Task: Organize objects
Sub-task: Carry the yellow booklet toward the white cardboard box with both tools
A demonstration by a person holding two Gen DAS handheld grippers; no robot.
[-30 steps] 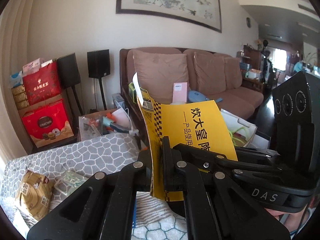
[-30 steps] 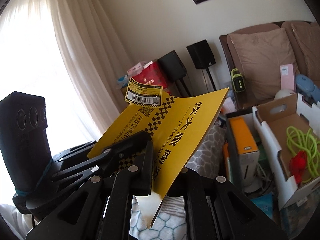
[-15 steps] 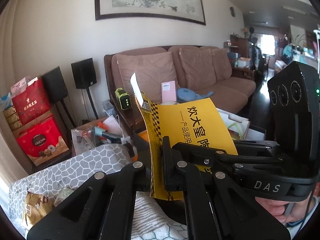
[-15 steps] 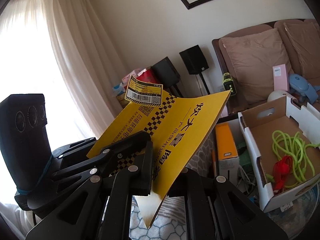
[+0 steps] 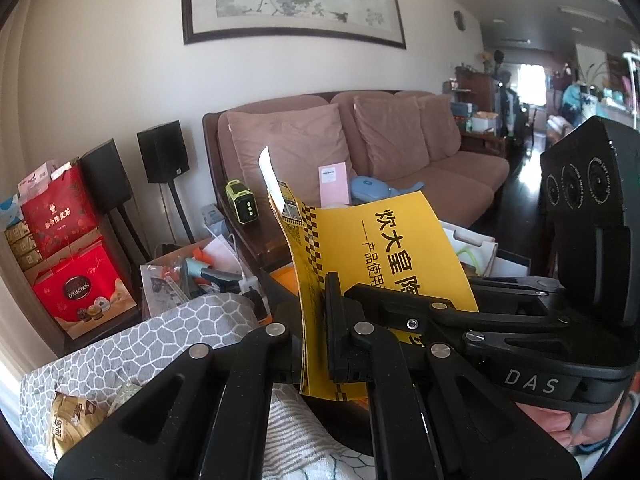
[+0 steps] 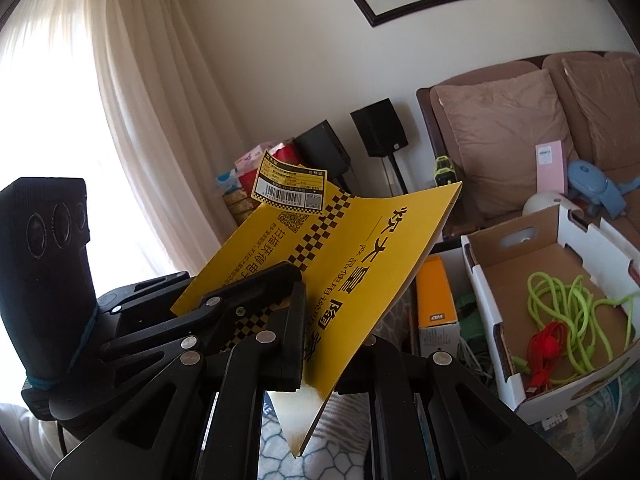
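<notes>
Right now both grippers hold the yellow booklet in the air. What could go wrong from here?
1. The left gripper and right gripper both clamp the thin yellow booklet; pulling apart could tear or crease it.
2. The loose barcode label sticks out at its top corner and might catch or peel off.
3. The white cardboard box below already holds cords, so a dropped booklet may land crooked.

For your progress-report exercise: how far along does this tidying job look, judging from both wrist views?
Done: a green cord and red cable already lie in the open cardboard box. In hand: both the left gripper and right gripper clamp the yellow booklet, held aloft. Left: placing it; snack packets remain out.
</notes>
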